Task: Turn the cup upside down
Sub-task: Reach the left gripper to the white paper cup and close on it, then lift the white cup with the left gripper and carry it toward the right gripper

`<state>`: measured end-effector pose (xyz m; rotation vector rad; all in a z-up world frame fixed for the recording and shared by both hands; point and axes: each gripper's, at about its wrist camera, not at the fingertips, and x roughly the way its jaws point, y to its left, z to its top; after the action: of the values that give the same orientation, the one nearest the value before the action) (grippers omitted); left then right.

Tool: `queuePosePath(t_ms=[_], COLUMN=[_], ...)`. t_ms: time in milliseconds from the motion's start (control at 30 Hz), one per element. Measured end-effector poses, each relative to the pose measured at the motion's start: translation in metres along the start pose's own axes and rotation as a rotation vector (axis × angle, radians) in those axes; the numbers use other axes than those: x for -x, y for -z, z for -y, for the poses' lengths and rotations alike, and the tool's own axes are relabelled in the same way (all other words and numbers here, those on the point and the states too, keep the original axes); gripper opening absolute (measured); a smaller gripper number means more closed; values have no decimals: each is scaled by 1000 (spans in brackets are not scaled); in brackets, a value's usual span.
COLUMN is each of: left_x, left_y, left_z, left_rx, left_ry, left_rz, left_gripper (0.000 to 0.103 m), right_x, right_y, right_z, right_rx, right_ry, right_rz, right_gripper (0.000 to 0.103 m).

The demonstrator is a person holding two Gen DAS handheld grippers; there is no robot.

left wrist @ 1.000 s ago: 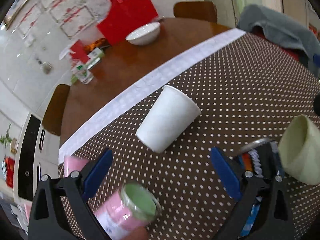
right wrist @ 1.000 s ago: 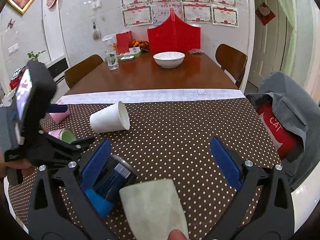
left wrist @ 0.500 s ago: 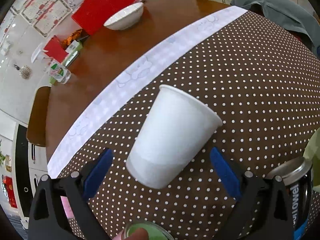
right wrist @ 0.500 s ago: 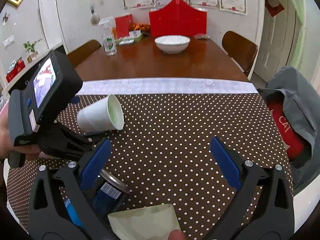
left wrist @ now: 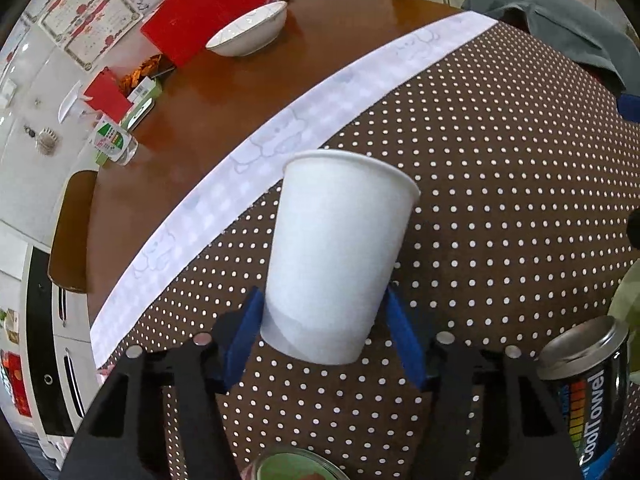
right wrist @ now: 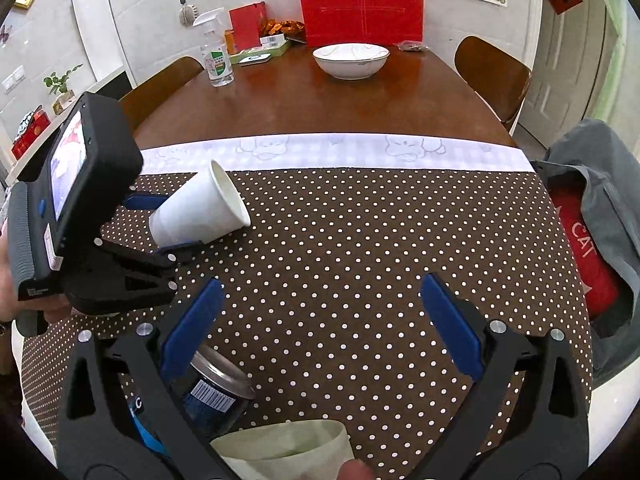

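A white paper cup [left wrist: 336, 248] lies on its side on the brown dotted tablecloth, mouth pointing away from my left gripper. My left gripper [left wrist: 324, 332] has its blue pads against both sides of the cup's base end. In the right wrist view the cup [right wrist: 200, 212] is at the left, held at its base by the left gripper [right wrist: 160, 224], mouth toward the right. My right gripper [right wrist: 320, 320] is open and empty above the cloth, to the right of the cup.
A dark can [right wrist: 218, 392] and a pale green cup [right wrist: 284, 444] stand near my right gripper. A green-lidded jar [left wrist: 296, 468] is under my left gripper. A white bowl [right wrist: 351, 60], spray bottle [right wrist: 216, 60] and red boxes are at the far end. A grey jacket [right wrist: 600, 184] hangs on the right.
My left gripper moved forward around the cup's base and closed its pads onto it. My right gripper moved slightly forward and stayed open.
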<state>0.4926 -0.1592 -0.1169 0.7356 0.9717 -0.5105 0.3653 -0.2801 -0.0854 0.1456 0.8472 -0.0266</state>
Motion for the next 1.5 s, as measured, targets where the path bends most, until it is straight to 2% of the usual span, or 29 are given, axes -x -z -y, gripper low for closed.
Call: queuePosePath(t_ms=[600, 833, 1067, 1267, 1500], left_x=[31, 78, 165, 223, 242], left_y=[20, 41, 88, 138, 193], left_z=[-11, -12, 8, 43, 99], left_rx=[133, 202, 218, 191, 149], left_ry=[29, 14, -5, -15, 14], left_rz=[67, 152, 269, 319, 306], left_gripper=[59, 59, 59, 59, 59], right_x=[27, 54, 103, 146, 176], right_y=[8, 14, 32, 66, 115], right_z=[3, -1, -14, -25, -24], right_rx=[-18, -23, -21, -26, -46], right_ry=[-5, -8, -27, -56, -72], right_rz=[28, 55, 115, 163, 179], right_gripper=[97, 97, 97, 97, 97])
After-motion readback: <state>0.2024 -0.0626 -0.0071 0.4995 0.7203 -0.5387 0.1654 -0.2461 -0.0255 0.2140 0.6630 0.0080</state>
